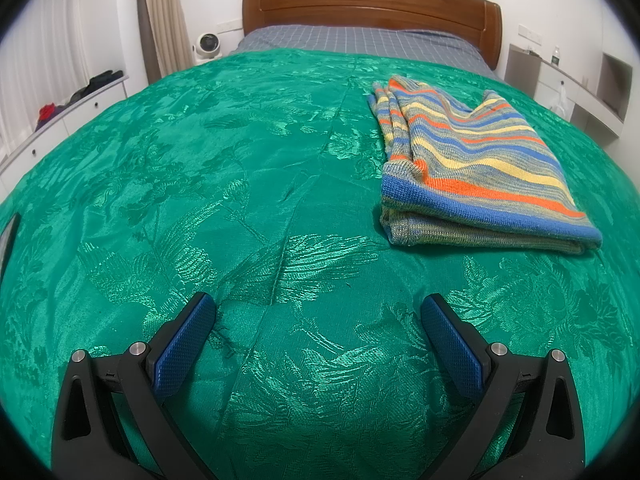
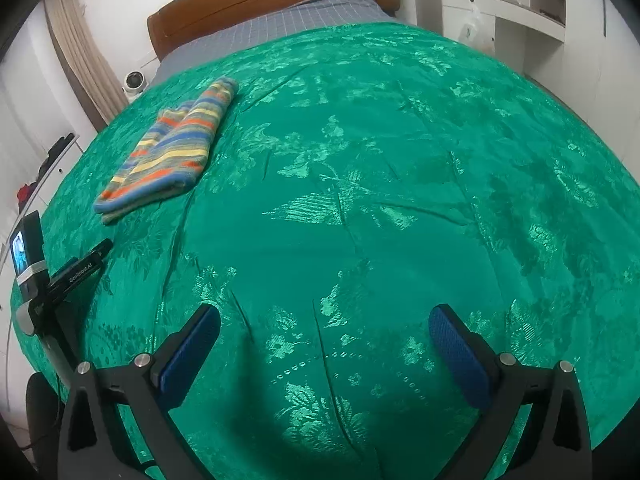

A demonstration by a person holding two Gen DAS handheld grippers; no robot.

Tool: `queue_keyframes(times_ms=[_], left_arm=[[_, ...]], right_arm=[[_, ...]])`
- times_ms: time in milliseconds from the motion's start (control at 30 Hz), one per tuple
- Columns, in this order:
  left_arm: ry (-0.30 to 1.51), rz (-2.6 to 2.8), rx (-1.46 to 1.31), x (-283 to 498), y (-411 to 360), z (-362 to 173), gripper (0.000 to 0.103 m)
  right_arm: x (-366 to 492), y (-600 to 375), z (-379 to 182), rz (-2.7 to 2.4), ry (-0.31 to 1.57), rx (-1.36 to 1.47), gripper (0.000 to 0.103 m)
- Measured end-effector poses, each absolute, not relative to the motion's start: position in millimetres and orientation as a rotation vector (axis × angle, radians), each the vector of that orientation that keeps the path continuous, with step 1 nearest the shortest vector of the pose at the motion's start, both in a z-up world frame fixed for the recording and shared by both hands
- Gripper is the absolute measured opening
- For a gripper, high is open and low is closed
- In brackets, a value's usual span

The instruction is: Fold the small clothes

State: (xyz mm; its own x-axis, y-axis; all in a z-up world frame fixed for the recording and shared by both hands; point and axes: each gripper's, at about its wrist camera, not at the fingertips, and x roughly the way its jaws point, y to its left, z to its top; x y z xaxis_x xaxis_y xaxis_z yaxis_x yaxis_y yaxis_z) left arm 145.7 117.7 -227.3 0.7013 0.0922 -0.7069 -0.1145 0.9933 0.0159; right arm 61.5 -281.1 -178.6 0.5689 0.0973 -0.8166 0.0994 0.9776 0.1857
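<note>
A striped knit garment [image 1: 472, 160] in blue, orange, yellow and grey lies folded into a flat stack on the green bedspread [image 1: 248, 184]. In the left wrist view it sits ahead and to the right of my left gripper [image 1: 318, 306], which is open and holds nothing. The right wrist view shows the same garment [image 2: 168, 148] far off to the upper left, well away from my right gripper [image 2: 324, 318]. That gripper is also open over bare bedspread [image 2: 380, 200]. The left gripper's body [image 2: 52, 280] shows at the left edge of the right wrist view.
A wooden headboard [image 1: 372, 4] and a grey checked sheet [image 1: 360, 42] lie at the far end. White drawers with dark clothes [image 1: 80, 92] stand to the left, a small white fan [image 1: 206, 46] near the curtain, and white shelving [image 1: 576, 80] to the right.
</note>
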Motion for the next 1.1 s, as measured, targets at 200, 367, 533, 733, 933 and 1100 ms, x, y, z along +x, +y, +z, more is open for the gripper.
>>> queue_keyframes(times_ms=[200,367,533,733,933,1100], left_arm=[[0.785,0.115,-0.03,145.7,117.7,-227.3,0.103],[0.785,0.115,-0.03,145.7,117.8,-227.2,0.103],[0.785,0.115,-0.03,145.6,117.8,-227.3,0.103],[0.784,0.115,-0.03,145.7,117.8,-227.4,0.103],[0.784,0.115,-0.029,145.6,117.8,-227.7,0.103],[0.784,0.115,-0.029,145.6,117.8,-227.6,0.103]], right_arm=[[58.1,-276.5,-179.3,0.009,0.968,0.205,0.102],[57.8,-276.5,-181.6,0.01,0.972,0.208,0.102],[58.4,-277.7,-187.4,0.011,0.976,0.222,0.102],[54.5,-284.0,-186.1,0.002,0.95,0.225,0.102],[53.4,-290.6,-193.7,-0.018,0.955,0.224,0.103],[54.6,-283.8,-188.8,-0.001,0.947,0.201,0.102]])
